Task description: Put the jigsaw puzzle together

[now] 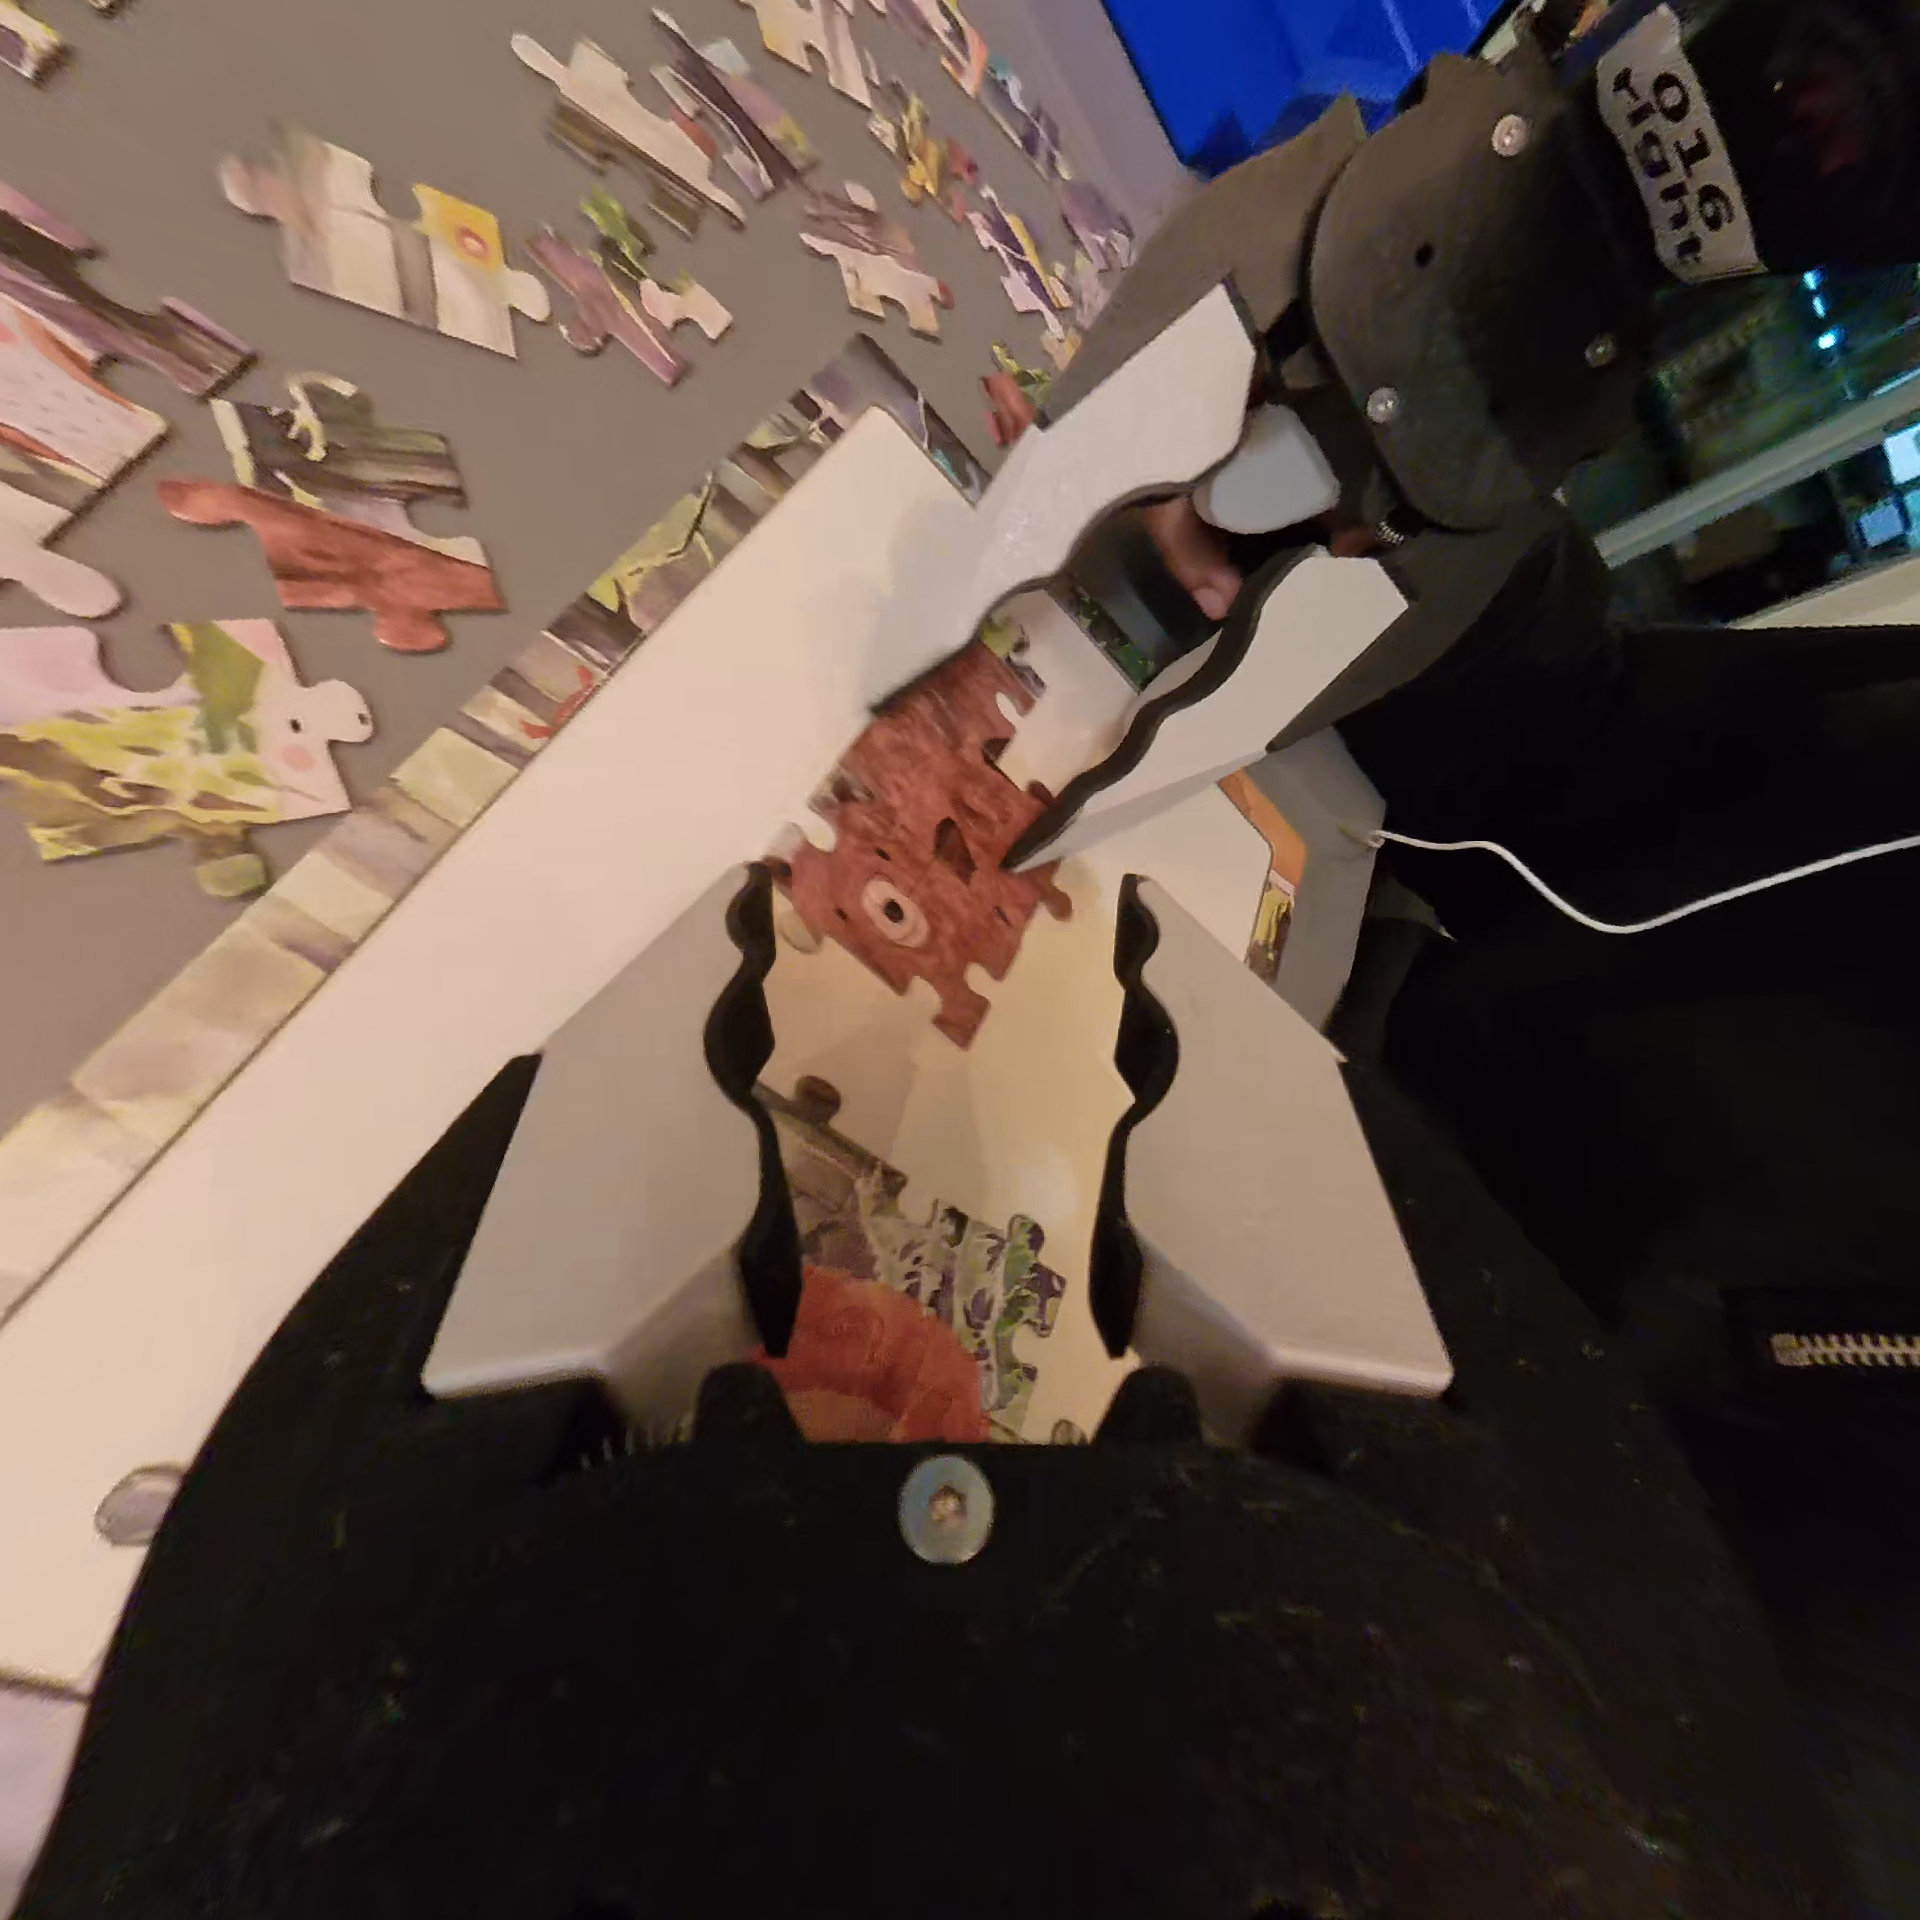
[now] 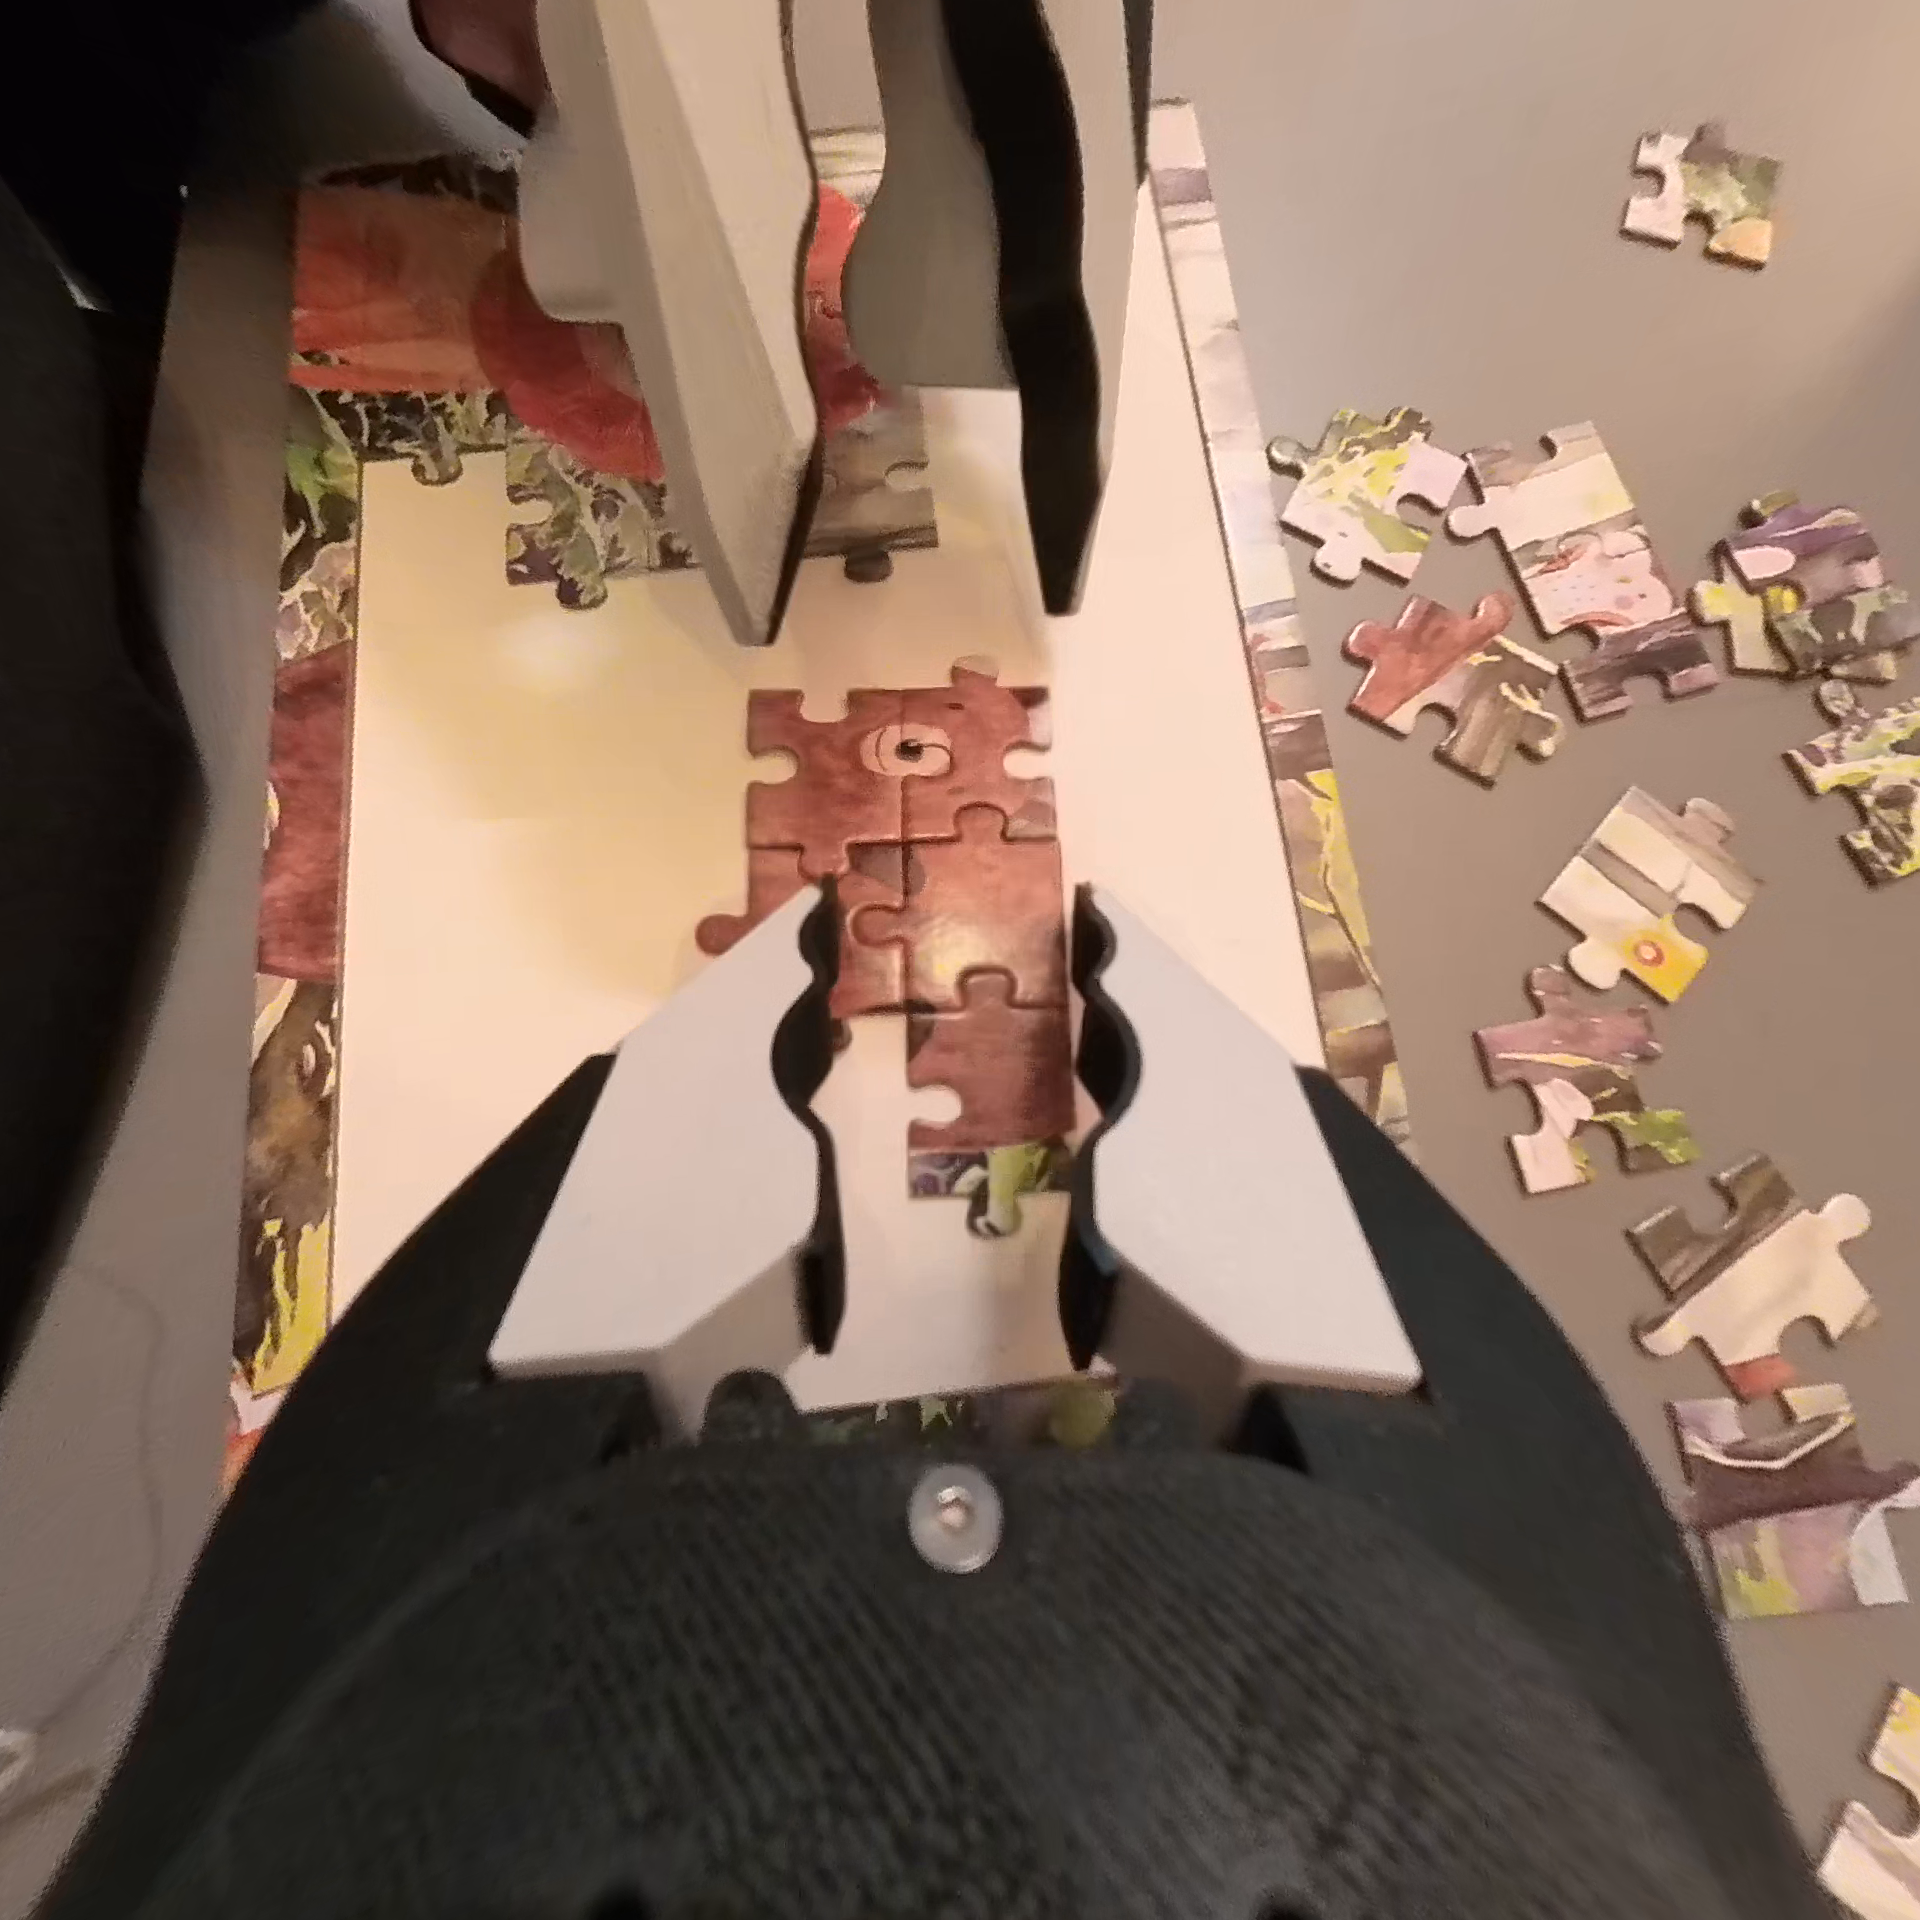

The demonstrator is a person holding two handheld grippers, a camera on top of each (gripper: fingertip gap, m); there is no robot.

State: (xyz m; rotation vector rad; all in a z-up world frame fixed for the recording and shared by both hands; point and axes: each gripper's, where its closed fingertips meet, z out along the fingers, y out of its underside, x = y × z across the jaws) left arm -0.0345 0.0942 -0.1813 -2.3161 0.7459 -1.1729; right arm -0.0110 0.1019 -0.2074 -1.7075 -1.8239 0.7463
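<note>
A brown cluster of joined puzzle pieces with an eye on it (image 2: 914, 831) lies on the white puzzle board (image 2: 520, 831), which has a picture border. My right gripper (image 2: 956, 894) is open and empty, its fingers straddling the cluster's near end. In the left wrist view one right fingertip (image 1: 1023, 854) is down at the cluster (image 1: 914, 883). My left gripper (image 1: 940, 883) is open and empty, facing the cluster from the opposite side; it also shows in the right wrist view (image 2: 904, 613). A joined red-flower section (image 1: 904, 1340) fills a board corner (image 2: 582, 395).
Several loose pieces lie on the grey table beside the board (image 2: 1558, 644), (image 1: 374, 249). A white cable (image 1: 1558, 894) runs past the board's far side. A person's dark clothing with a zipper (image 1: 1839, 1351) is at the right. The left tips stand about 9 centimetres off the joined red-flower section (image 1: 904, 1340).
</note>
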